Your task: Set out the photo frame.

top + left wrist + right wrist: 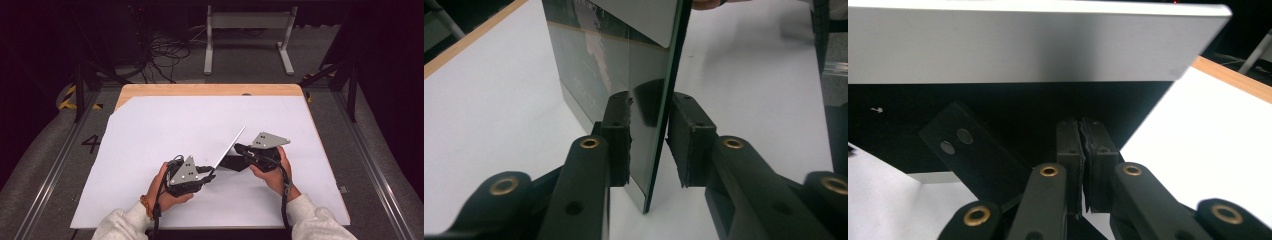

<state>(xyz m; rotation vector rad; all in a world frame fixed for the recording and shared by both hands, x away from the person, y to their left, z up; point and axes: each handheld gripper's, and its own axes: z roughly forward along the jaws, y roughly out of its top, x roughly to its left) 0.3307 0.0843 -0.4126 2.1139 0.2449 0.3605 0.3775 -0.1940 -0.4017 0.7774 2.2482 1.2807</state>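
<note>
Standing on edge near the middle of the white sheet (165, 130) that covers the table (210, 89), a thin mirror panel (231, 145) runs slantwise between the 2 hands in the high view. Its reflective face (624, 65) shows dim reflections in the left gripper view, and its pale grey back (1013, 47) spans the top of the right gripper view, with a black stand piece (973, 150) below it bearing 2 small round discs.

The left gripper (649, 137) straddles the panel's lower edge – its jaws are parted. One pad (620, 135) lies close against the mirror face, while the other pad (689, 137) stands off the thin edge with a gap showing, so no squeeze is on the panel.

The right gripper (1082, 150) has its pads pressed together – whether a thin part of the black stand is pinched between them I cannot tell. In the high view it sits at the panel's dark base (235, 162).
</note>
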